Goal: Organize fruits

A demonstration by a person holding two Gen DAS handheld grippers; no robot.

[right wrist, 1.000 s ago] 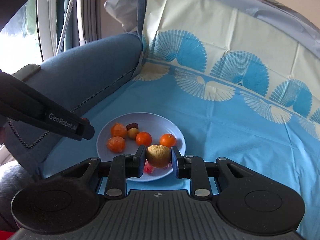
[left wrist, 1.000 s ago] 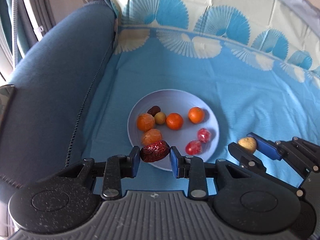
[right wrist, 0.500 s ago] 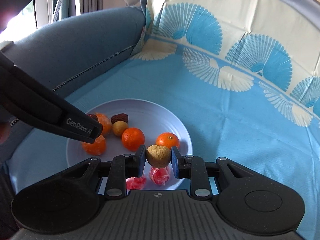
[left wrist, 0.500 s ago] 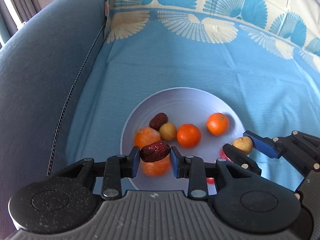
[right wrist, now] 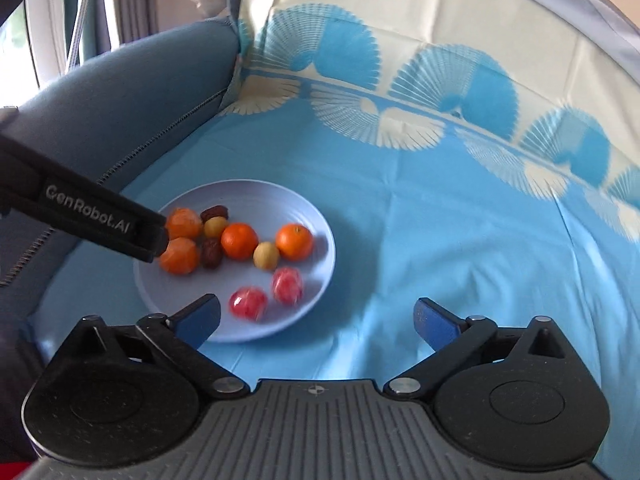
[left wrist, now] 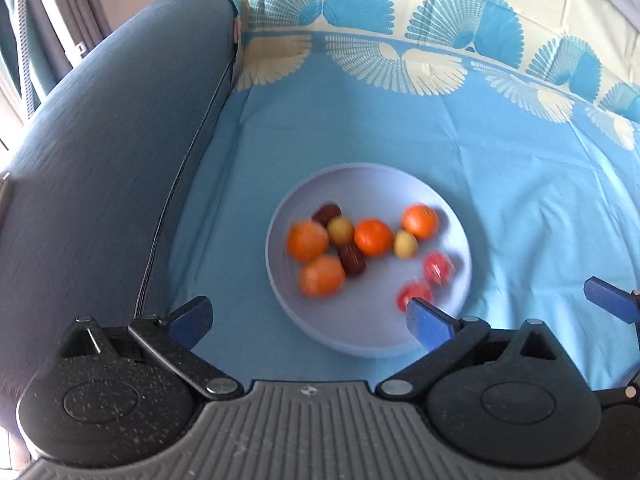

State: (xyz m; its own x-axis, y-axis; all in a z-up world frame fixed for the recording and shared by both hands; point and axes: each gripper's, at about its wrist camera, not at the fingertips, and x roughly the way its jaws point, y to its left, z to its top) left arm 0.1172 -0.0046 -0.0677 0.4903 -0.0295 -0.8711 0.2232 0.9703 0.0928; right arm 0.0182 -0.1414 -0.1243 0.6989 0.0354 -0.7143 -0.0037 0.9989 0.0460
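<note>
The left gripper [left wrist: 308, 320] has its blue-padded fingers [left wrist: 188, 319] spread wide with nothing between them; the gap frames the near rim of the plate [left wrist: 360, 184] and bare cloth in front of it. The right gripper [right wrist: 316, 318] is likewise fully parted and holds nothing; its left pad overlaps the plate's near edge in its own view, its right pad stands over plain cloth.

All the fruit lies on the pale lilac plate; four oranges sit there, two peeled-looking ones [left wrist: 307, 240] at the left touching each other, one [left wrist: 373, 237] in the middle and one [left wrist: 420, 221] toward the right. A dark red date [left wrist: 352, 260] lies between the left pair and the middle orange, touching or nearly touching them; a second date [left wrist: 326, 213] rests at the far left of the group beside a small yellow-brown fruit [left wrist: 341, 230]. Another yellow-brown fruit [right wrist: 266, 255] sits between the middle and right oranges; two red fruits [right wrist: 248, 303] lie apart from the cluster on the near right part of the plate. Motion blur softens the fruit in both views.

In the right wrist view the left gripper's black body reaches in from the left, its tip over the plate's left edge; its side bears the lettering GenRobot.AI. The plate stands on a blue cloth [left wrist: 520, 184] with fan patterns along its far border; a grey-blue sofa arm [left wrist: 100, 140] rises at the left.
</note>
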